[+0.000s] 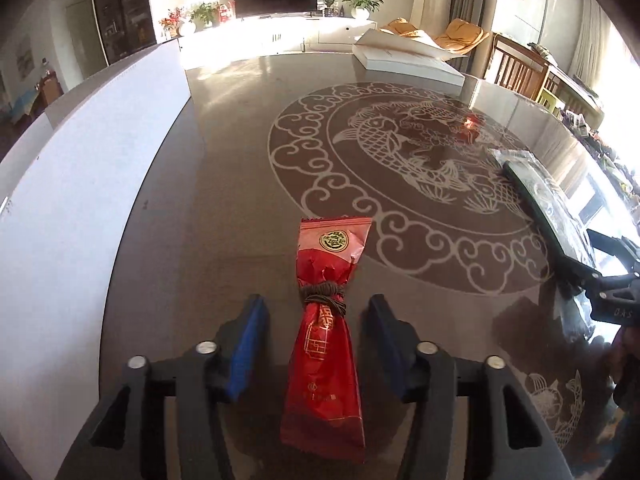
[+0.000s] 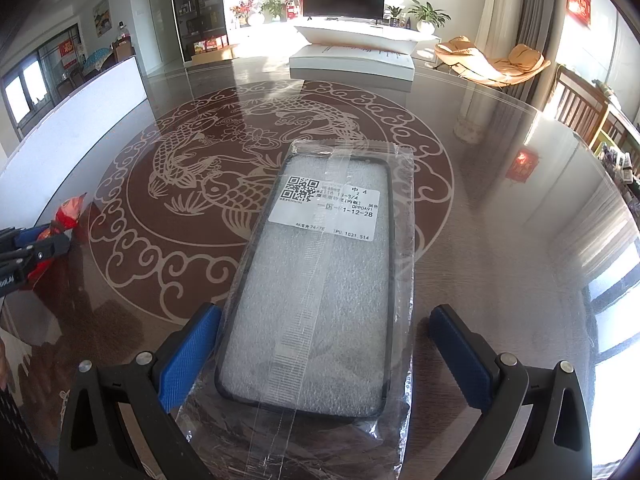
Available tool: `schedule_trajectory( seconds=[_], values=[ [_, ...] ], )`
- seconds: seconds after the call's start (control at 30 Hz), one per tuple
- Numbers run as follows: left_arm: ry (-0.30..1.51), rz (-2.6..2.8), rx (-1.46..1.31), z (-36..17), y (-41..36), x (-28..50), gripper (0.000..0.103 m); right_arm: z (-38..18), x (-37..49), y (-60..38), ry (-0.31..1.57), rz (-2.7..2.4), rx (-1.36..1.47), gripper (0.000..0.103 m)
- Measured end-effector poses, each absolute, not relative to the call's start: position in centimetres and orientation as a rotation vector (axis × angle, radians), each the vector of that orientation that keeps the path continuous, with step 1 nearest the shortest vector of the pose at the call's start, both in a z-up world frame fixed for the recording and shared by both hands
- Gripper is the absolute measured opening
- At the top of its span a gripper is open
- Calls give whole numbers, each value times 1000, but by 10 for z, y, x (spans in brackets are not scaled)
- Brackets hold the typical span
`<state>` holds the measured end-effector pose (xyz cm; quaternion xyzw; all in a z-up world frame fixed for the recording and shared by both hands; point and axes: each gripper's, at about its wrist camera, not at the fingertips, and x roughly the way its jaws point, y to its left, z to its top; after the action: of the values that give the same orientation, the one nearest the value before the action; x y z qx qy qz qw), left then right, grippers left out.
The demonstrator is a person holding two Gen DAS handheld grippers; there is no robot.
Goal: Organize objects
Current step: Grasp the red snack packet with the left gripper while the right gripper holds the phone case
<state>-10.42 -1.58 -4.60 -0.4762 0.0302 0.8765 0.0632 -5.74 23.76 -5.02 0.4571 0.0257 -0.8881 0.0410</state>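
The left gripper (image 1: 316, 344) stands released, its 2 blue-padded fingers (image 1: 246, 354) spread to either side of the red foil snack packet (image 1: 326, 344) cinched at its waist by a dark cord (image 1: 323, 298). The packet lies flat on the glossy brown table with a white carp pattern (image 1: 240, 160), its long axis running straight along the fingers and away from the camera, so a plain squeeze would likely catch it across its narrow width.

The right gripper (image 2: 324, 356) is likewise open, straddling the near end of a black phone case sealed in clear plastic with a white label (image 2: 320, 264). The case also points lengthwise away. It nearly fills the gap, touching or just beside the left pad. Each arm has its own item; the packet sits well to the left of the case.
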Motion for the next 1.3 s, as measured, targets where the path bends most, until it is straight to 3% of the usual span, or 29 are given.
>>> schedule_trajectory(
  seconds=[0.03,0.13,0.5,0.7,0.9,0.93,0.97,1.0,1.03,1.07,1.3],
  values=[
    [88,2652,-1440,-47,-17,-101,97,-50,-57,237,78,-2719,1400,103],
    [109,2657,-1450,-55,-21,-100,103,-50,-57,238,78,-2719,1400,103],
    [118,2640,-1436,-54,-22,-105,103,-50,-59,237,83,-2713,1409,103],
    [122,2626,-1460,-54,-24,-107,103,-38,-82,234,15,-2563,1588,103],
    [140,2593,-1484,-54,-24,-107,103,-48,-123,222,109,-2505,1790,103],
    [139,2605,-1467,-53,-24,-105,98,-47,-125,226,62,-2508,1788,103],
    [133,2629,-1420,-50,-25,-100,73,-45,-126,229,38,-2517,1795,101],
    [130,2647,-1378,-47,-25,-96,58,-41,-124,230,45,-2537,1783,96],
    [122,2651,-1359,-44,-26,-94,28,-34,-120,230,58,-2554,1742,76],
    [104,2648,-1355,-43,-28,-93,22,-31,-117,231,56,-2539,1737,76],
    [-140,2693,-1225,-24,-46,-63,21,5,-83,237,-44,-2555,1605,76]
  ],
)
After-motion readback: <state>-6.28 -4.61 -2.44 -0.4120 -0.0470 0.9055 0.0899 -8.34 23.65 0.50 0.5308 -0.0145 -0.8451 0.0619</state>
